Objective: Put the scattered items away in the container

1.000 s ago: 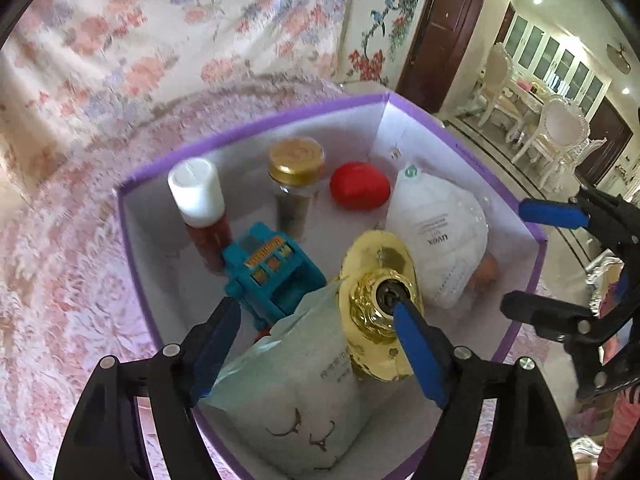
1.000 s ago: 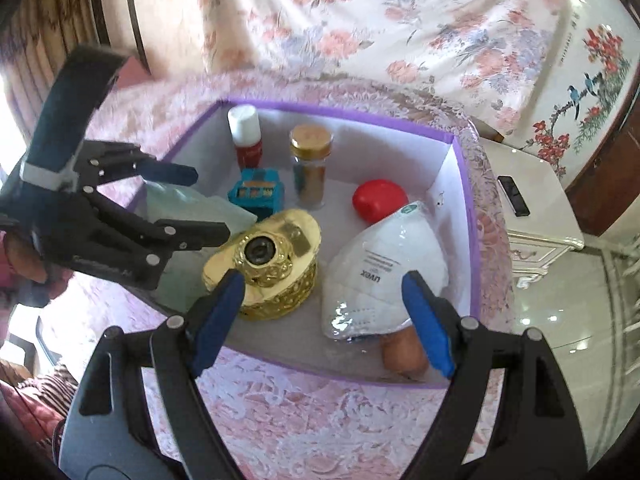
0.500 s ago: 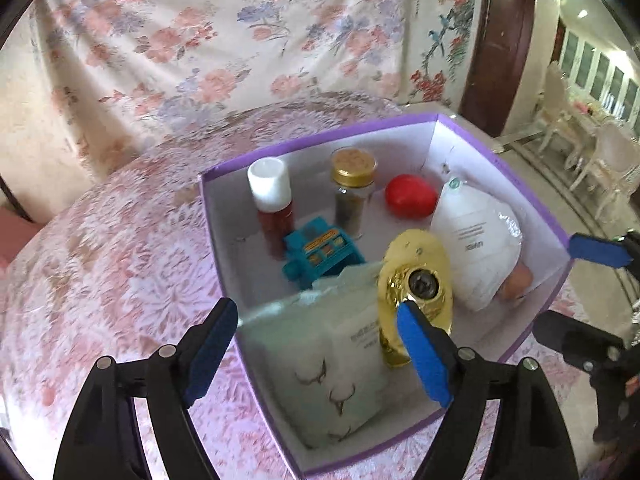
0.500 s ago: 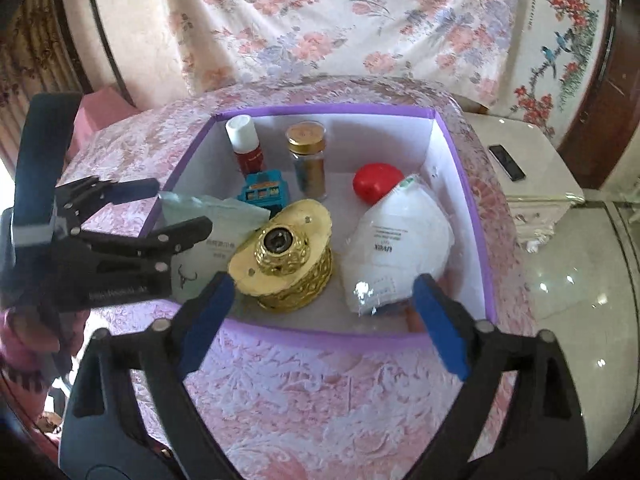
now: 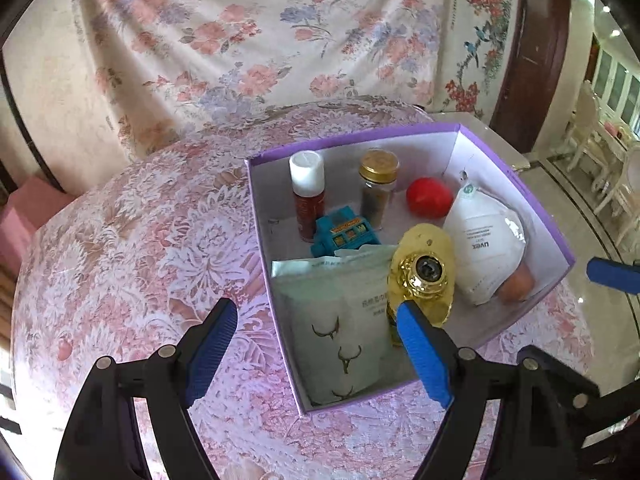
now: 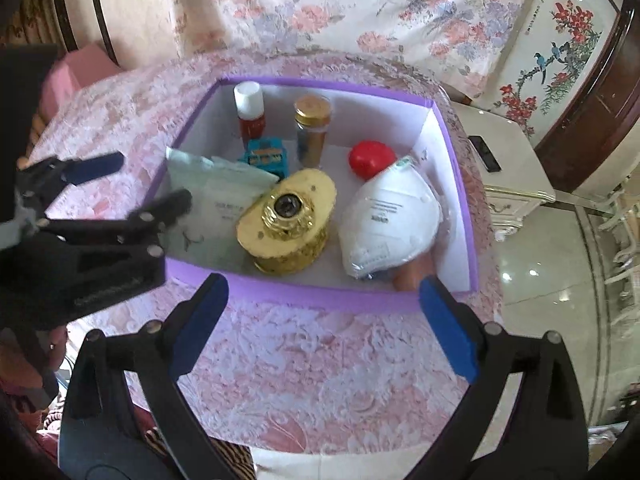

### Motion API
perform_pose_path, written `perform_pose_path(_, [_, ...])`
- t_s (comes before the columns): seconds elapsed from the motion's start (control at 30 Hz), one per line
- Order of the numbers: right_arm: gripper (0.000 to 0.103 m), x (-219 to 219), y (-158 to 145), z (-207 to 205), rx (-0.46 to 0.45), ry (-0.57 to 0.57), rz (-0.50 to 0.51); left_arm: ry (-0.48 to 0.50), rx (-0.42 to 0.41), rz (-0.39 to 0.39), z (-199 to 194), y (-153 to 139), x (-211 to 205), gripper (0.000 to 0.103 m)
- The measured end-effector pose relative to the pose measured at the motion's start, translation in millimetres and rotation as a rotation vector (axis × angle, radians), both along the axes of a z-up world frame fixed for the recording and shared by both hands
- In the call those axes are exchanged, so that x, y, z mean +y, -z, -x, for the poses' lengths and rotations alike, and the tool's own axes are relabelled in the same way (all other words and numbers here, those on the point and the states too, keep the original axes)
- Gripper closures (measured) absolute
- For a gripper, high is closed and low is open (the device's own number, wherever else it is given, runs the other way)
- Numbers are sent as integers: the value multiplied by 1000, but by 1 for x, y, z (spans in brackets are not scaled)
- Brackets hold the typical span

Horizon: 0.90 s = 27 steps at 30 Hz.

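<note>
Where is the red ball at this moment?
The red ball lies inside the purple box, toward its far right corner in the right wrist view, between the gold-lidded jar and the white mask.

Home interior: round table with pink lace tablecloth (image 5: 132, 264), floral drape (image 5: 256, 40), white dining chairs (image 5: 600, 152), bird-and-blossom wall painting (image 6: 552, 68).

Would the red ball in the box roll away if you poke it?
Probably a little. The red ball looks round and smooth, so a poke should set it rolling. It likely would not get far: the purple box has walls, and the white mask lies right beside it. It might slip from a pinch.
</note>
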State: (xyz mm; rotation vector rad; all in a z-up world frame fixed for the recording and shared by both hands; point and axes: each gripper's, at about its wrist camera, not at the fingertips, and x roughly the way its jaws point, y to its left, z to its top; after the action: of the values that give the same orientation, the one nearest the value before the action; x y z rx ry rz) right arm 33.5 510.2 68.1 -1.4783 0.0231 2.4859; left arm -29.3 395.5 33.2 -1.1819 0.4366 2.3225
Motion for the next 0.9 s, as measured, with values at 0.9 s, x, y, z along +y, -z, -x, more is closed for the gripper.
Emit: perform_pose_path(0.9, [7,31,3,-19,-64,9,-21,28,-55,-63,-27,-3,38,20])
